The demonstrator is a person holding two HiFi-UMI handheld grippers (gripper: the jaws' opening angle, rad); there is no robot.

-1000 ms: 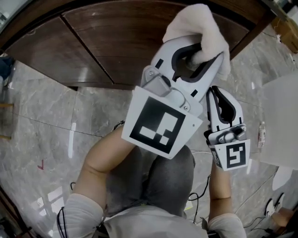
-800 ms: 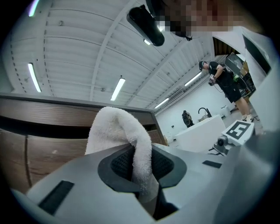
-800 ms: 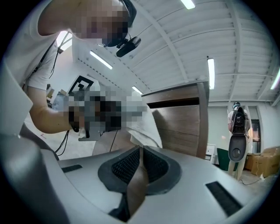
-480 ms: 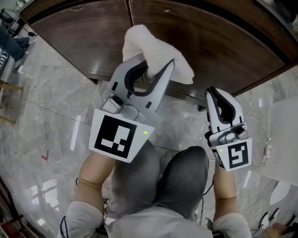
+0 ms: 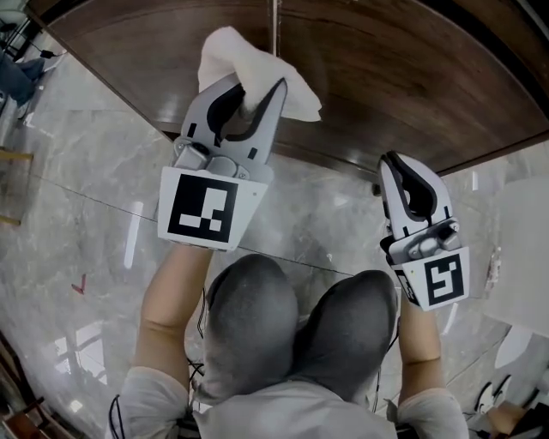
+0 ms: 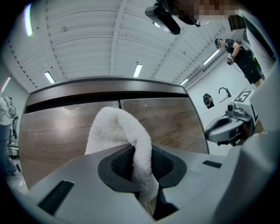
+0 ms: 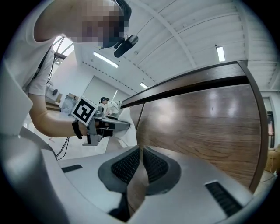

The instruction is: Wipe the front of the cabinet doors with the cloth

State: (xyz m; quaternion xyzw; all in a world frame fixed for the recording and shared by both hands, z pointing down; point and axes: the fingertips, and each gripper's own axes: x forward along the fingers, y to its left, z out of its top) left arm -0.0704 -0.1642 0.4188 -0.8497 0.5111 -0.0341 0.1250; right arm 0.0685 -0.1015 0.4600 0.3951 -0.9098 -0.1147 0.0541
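A white terry cloth is pressed on the dark wooden cabinet front, just left of the seam between the two doors. My left gripper is shut on the cloth's lower part. In the left gripper view the cloth rises in a loop out of the shut jaws, in front of the doors. My right gripper hangs shut and empty by the cabinet's bottom edge, to the right. The right gripper view shows its pads closed together facing the right door.
Polished grey marble floor runs under the cabinet's base. The person's grey-trousered knees are below the grippers. A white object stands at the right edge. Another person stands far off.
My left gripper has carried the cloth leftward along the cabinet front, from the right door to the seam. The right gripper has stayed low and shut.
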